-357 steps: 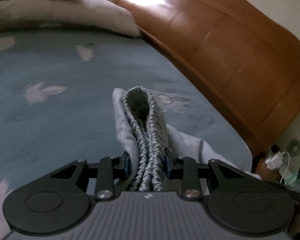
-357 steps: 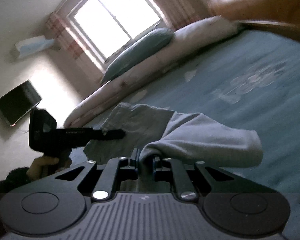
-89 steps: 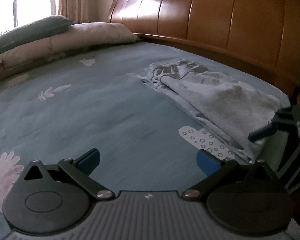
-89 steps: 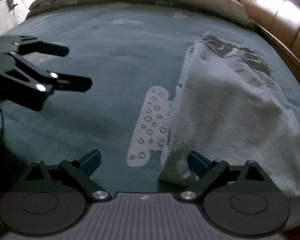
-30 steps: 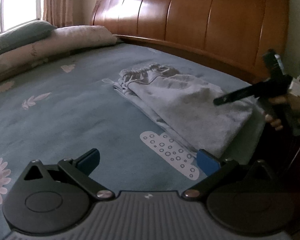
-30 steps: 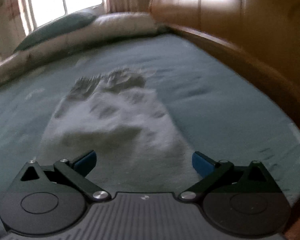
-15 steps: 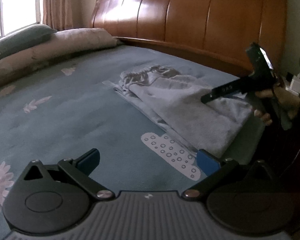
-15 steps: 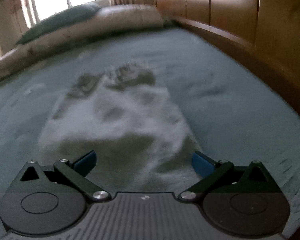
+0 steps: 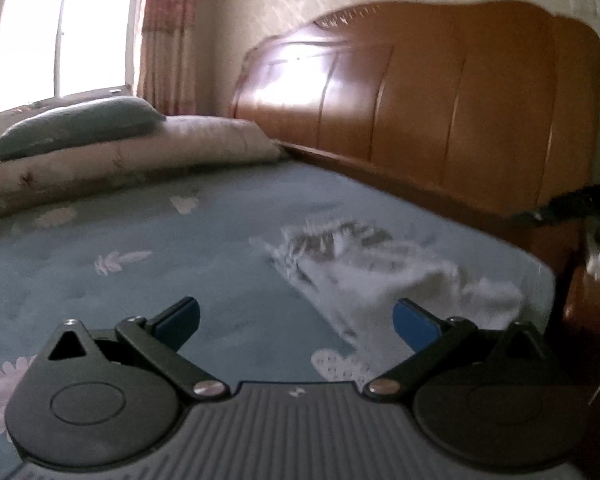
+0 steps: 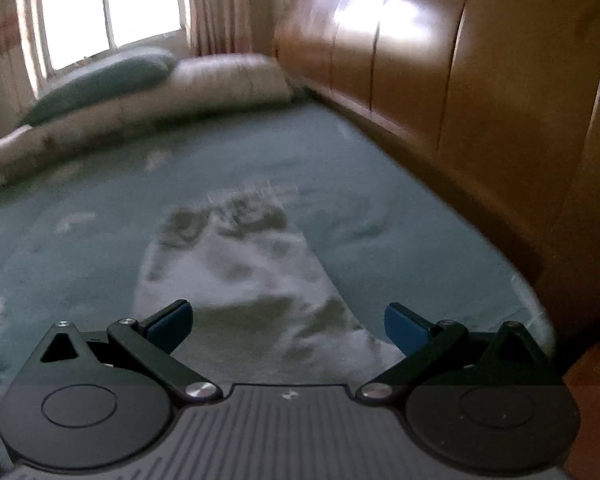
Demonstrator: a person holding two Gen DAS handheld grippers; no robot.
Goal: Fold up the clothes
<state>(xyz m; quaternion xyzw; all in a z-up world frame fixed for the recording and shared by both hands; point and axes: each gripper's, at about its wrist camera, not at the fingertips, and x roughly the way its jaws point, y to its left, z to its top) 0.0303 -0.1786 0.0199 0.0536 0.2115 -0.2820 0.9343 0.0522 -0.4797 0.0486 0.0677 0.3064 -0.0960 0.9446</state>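
Glossy wooden headboard (image 9: 440, 120), soft grey cloth garment (image 10: 252, 276), matt fabric bedsheet (image 9: 140, 292)

The folded garment (image 9: 384, 276) lies on the bed (image 9: 140, 280) near the headboard (image 9: 440, 112); pillows (image 9: 120, 152) line the far edge.

Grey garment (image 10: 252, 272), teal flower-print bedsheet (image 9: 140, 280), orange-brown headboard (image 9: 460, 120)

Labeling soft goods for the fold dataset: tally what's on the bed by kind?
Grey garment: 1
Green pillow: 1
Rolled beige quilt: 1
Total: 3, all lying on the blue sheet.
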